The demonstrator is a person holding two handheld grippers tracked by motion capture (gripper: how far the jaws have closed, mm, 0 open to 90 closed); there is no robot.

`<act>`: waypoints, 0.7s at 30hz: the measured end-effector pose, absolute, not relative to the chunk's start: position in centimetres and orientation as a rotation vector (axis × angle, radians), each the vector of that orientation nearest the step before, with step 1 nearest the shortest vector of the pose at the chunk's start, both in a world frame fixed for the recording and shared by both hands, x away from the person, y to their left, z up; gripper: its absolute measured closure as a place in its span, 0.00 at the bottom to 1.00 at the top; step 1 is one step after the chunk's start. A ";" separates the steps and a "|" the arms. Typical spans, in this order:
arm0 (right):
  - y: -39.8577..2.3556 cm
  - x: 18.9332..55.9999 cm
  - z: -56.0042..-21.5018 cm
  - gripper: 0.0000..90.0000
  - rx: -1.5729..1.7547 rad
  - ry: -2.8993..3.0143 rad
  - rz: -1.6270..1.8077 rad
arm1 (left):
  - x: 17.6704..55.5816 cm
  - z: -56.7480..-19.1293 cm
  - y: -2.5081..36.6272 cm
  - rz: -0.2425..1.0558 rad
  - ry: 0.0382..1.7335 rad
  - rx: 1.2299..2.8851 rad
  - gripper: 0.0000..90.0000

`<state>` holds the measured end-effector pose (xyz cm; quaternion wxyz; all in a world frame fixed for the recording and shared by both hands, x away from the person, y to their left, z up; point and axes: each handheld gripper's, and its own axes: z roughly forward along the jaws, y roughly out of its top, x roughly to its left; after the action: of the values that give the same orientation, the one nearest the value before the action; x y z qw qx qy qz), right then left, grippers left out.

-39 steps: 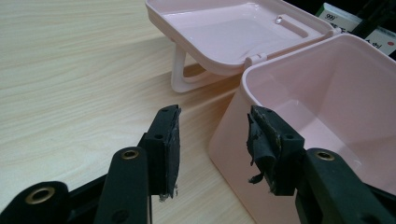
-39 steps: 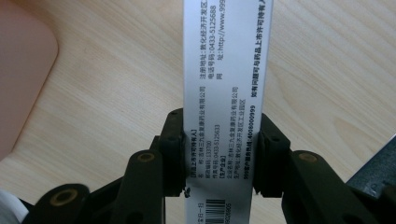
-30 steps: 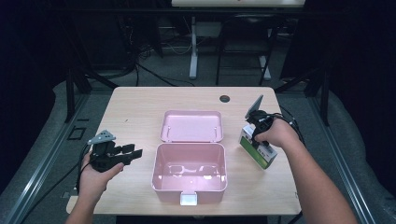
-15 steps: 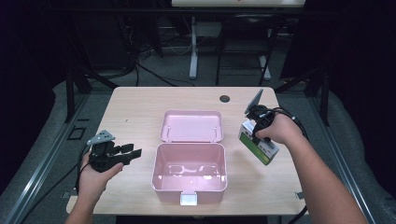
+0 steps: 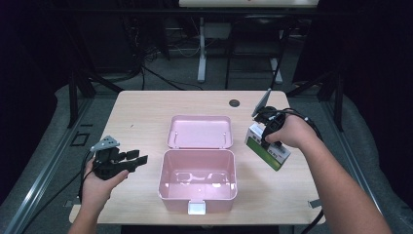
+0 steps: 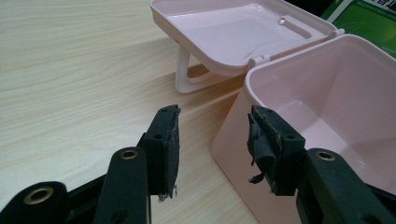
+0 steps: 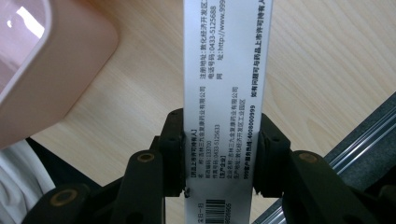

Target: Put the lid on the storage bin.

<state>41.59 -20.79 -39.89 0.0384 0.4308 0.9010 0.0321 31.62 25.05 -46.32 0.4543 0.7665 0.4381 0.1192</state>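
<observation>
An open pink plastic box sits in the middle of the table, its lid folded back behind it. To its right my right gripper is shut on a green and white carton, held tilted above the table. In the right gripper view the carton's white printed side is clamped between both pads, with the box's corner at upper left. Left of the box my left gripper stands open and holds nothing. In the left gripper view its jaws point at the box's near corner.
A small dark round spot lies near the table's far edge. Black stands, cables and a white post fill the dark floor beyond. A metal rail runs along the left side of the table.
My right hand has lifted the carton off the table and carried it slightly toward the box. The left hand has stayed where it was.
</observation>
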 end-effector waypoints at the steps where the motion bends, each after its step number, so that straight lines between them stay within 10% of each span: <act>1: -20.8 41.6 -39.8 0.68 1.313 2.771 0.093 | 31.6 -46.3 25.1 0.295 1.077 1.895 0.59; 21: -19.4 40.0 -37.1 0.68 1.147 2.828 0.111 | 31.6 -46.4 24.9 0.300 1.078 1.894 0.59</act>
<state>39.98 -19.44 -37.08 0.0441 0.3752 0.9252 0.0364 31.64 24.94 -46.37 0.4538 0.7672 0.4367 0.1216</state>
